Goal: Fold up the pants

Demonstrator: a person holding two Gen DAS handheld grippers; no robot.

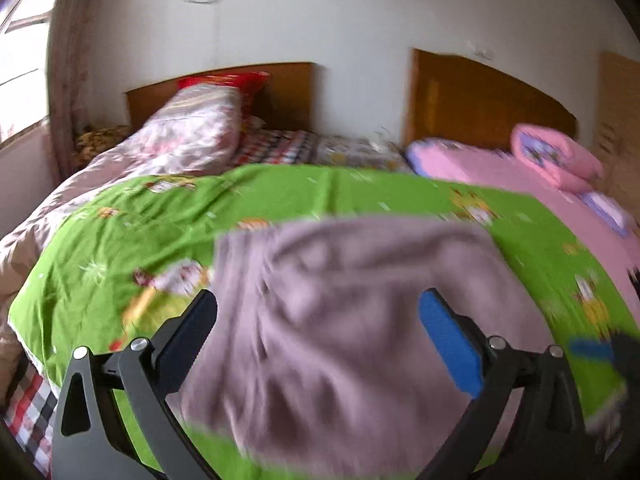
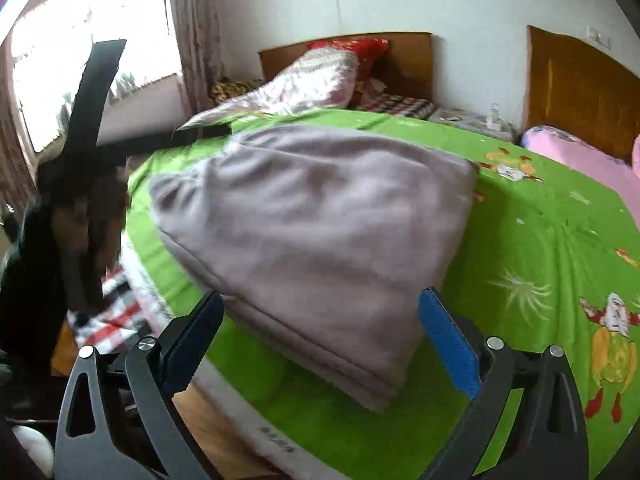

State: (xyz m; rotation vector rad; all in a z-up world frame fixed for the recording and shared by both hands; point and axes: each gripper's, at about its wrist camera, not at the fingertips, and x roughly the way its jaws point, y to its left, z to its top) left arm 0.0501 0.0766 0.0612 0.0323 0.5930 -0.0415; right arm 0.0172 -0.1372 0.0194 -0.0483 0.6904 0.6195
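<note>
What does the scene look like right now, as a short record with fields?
place: bedroom, two beds side by side
surface: green sheet with cartoon prints
garment: mauve pants, folded into a layered stack on the sheet
left gripper: open, over the pants, holding nothing
right gripper: open, at the stack's near corner, holding nothing
image quality: left view blurred

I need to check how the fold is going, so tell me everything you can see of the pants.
The pants are a dull mauve-grey, soft, fleece-like cloth, folded into a thick rectangular bundle with stacked layers showing at the near edge. They lie flat on the green cartoon-print sheet, near the bed's edge. One end looks gathered and wrinkled. Both the left gripper and right gripper are open, fingers on either side, holding nothing.
</note>
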